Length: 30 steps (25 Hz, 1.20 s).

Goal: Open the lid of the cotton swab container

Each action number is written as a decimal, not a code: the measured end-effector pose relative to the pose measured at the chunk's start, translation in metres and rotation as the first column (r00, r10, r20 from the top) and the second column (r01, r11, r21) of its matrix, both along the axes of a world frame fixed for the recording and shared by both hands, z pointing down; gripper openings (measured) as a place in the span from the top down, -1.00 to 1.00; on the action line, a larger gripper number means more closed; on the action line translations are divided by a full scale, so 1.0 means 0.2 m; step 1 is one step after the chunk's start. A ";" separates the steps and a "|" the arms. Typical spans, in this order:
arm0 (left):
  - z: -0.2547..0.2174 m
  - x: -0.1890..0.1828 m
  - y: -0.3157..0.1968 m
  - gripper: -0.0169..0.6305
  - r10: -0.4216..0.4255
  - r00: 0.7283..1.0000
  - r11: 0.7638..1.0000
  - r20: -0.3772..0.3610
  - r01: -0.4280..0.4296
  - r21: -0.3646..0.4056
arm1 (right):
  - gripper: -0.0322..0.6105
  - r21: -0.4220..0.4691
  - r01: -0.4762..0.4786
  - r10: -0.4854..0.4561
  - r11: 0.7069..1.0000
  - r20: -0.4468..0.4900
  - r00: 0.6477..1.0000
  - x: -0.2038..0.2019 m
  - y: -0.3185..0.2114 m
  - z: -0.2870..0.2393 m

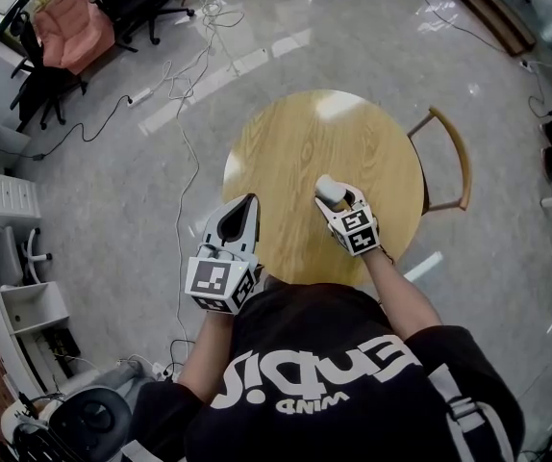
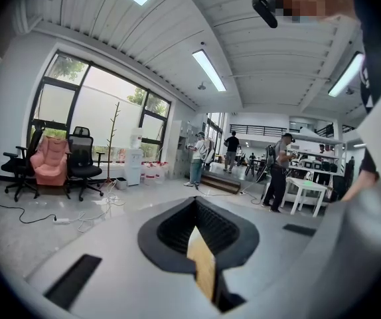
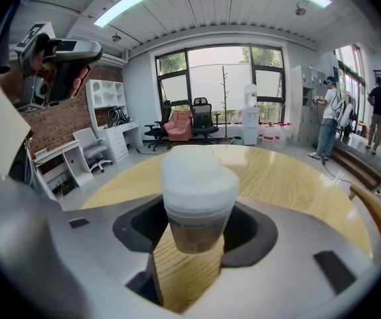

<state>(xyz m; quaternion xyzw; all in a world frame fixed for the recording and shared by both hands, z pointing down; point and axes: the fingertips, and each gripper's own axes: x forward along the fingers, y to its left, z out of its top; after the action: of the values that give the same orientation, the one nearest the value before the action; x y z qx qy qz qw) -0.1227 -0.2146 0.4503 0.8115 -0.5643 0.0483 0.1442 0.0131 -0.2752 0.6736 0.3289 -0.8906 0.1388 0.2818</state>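
Observation:
The cotton swab container (image 3: 197, 208) is a small clear round tub with a whitish lid (image 3: 198, 168) sitting closed on top. My right gripper (image 3: 196, 238) is shut on its lower body, one jaw on either side. In the head view the container (image 1: 329, 189) stands upright over the near part of the round wooden table (image 1: 295, 133), with the right gripper (image 1: 339, 202) behind it. My left gripper (image 1: 248, 203) is shut and holds nothing. It hovers at the table's near left edge, apart from the container. In its own view the left gripper (image 2: 201, 236) points out across the room.
A wooden chair (image 1: 457, 157) is tucked in at the table's right side. Cables and a power strip (image 1: 141, 94) lie on the floor to the far left. Office chairs (image 1: 74, 22) and white drawers (image 1: 7, 200) stand along the left. Several people stand far off.

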 end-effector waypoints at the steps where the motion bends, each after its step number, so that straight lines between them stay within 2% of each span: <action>1: 0.00 0.01 0.00 0.92 0.003 1.000 1.000 -0.002 -0.003 0.000 | 0.21 0.013 0.002 -0.002 1.000 0.001 1.000 0.00 -0.01 -0.03; 9: 0.01 0.06 -0.02 0.92 0.033 0.999 0.999 -0.023 -0.033 0.006 | 0.21 0.045 0.036 -0.036 0.998 -0.013 0.999 0.06 -0.01 -0.20; 22: -0.01 0.11 -0.01 0.92 0.079 0.995 0.997 -0.065 -0.080 -0.007 | 0.21 0.085 0.063 -0.066 0.994 0.028 0.997 0.15 0.08 -0.59; 30: -0.03 0.16 -0.01 0.92 0.120 0.991 0.993 -0.066 -0.120 0.003 | 0.21 0.121 0.096 -0.104 0.988 0.055 0.993 0.15 0.16 -0.81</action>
<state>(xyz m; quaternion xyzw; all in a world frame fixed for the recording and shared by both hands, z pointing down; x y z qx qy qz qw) -0.0915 -0.2156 0.4447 0.8450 -0.5093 0.0303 0.1602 0.0422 -0.2423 0.5122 0.2955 -0.9208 0.0815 0.2411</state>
